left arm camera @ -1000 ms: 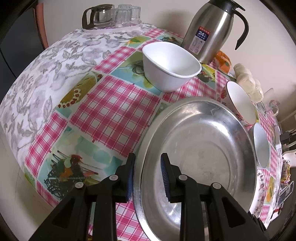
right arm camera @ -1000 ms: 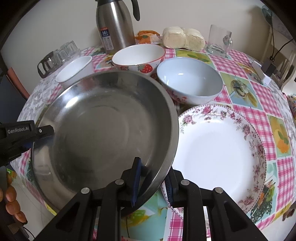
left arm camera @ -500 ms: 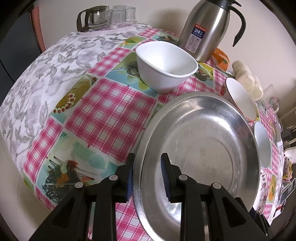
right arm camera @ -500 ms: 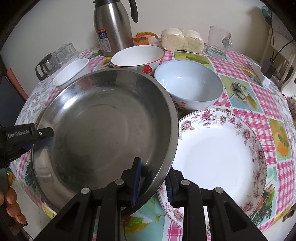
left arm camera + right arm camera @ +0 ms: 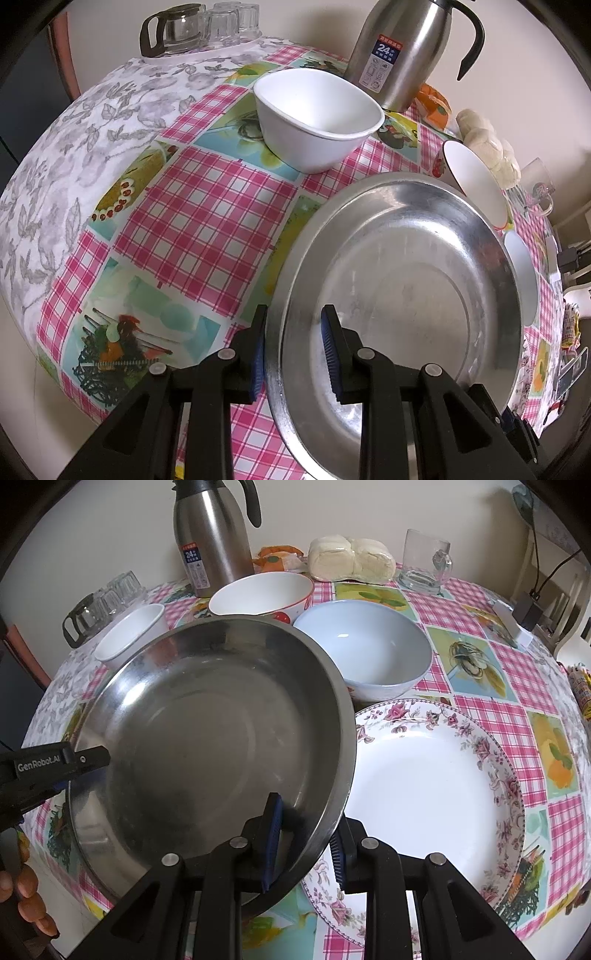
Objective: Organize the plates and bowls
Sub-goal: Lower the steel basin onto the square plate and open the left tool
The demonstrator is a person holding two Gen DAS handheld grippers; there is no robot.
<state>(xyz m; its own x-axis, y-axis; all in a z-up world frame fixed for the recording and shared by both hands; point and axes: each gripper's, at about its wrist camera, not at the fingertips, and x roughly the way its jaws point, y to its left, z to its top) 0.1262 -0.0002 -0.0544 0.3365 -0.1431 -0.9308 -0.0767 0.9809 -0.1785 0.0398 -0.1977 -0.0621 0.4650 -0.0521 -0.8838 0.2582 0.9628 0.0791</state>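
Compared with a second ago, little has shifted: the steel basin (image 5: pixel 207 738) sits a touch farther from the white square bowl (image 5: pixel 317 118) in the left wrist view, and both claws keep the same hold. The left gripper (image 5: pixel 293 352) is clamped on the basin's near-left rim, one blue pad outside and one inside the wall. The right gripper (image 5: pixel 303 843) is clamped on the opposite rim, again with a pad on each side (the rim passes cleanly between them). The basin is tilted, its right edge raised over the rim of the floral plate (image 5: pixel 436 786), which lies flat on the checked tablecloth (image 5: pixel 207 221). Behind the basin stand the white square bowl, a strawberry-print bowl (image 5: pixel 262 594) and a pale blue bowl (image 5: pixel 365 653), the last just beside the plate's far edge. A steel thermos (image 5: pixel 210 539) stands at the back near the wall, with wrapped buns (image 5: pixel 351 559) and a glass mug (image 5: pixel 424 565) to its right.
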